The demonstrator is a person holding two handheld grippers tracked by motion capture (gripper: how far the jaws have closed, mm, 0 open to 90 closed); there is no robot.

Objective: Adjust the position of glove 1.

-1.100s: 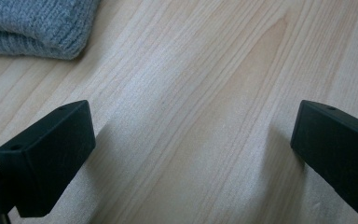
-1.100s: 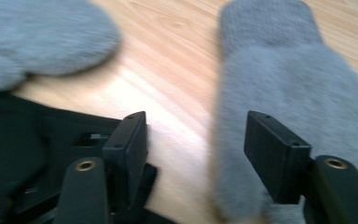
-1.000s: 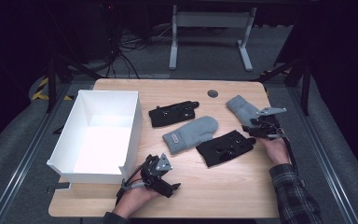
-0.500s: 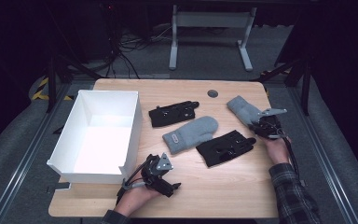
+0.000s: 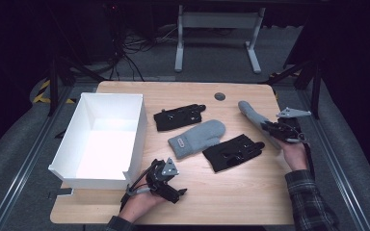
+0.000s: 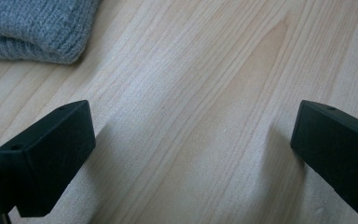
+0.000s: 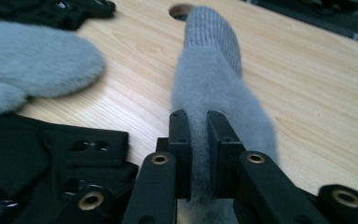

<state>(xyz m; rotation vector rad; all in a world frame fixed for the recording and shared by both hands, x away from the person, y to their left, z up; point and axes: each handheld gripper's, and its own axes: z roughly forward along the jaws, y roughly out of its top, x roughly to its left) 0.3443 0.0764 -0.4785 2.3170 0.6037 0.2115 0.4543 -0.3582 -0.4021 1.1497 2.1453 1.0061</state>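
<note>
Four gloves on the wooden table (image 5: pixel 250 192): two grey mittens, two black gloves. One white box (image 5: pixel 107 139), open top, sat left of all four. The right gripper (image 5: pixel 270 129) had its jaws pinched narrow on one grey mitten (image 5: pixel 253 115); they had just been closing, with the mitten fabric between them. In the right gripper view the pads (image 7: pixel 181 140) squeezed a fold of that same mitten (image 7: pixel 214 79), and its ribbed cuff ran straight ahead of the fingertips toward one round hole (image 7: pixel 179 9) in the tabletop. The second grey mitten (image 7: pixel 32 65) lay ahead and to the left of those fingers, apart from them. One black glove (image 7: pixel 46 158) lay just left of the fingers, near the held mitten; the other black glove (image 5: pixel 178 116) sat farther off, beyond the second grey mitten (image 5: pixel 197 138). The left gripper (image 5: pixel 176 192) rested low on the table beside the box's near corner, jaws spread wide, holding nothing. In the left gripper view bare wood (image 6: pixel 191 116) lay between the fingers (image 6: pixel 46 158), and a grey mitten's knit edge (image 6: pixel 32 28) showed ahead and left of them, not touching. Two hands, one gripper each.
</note>
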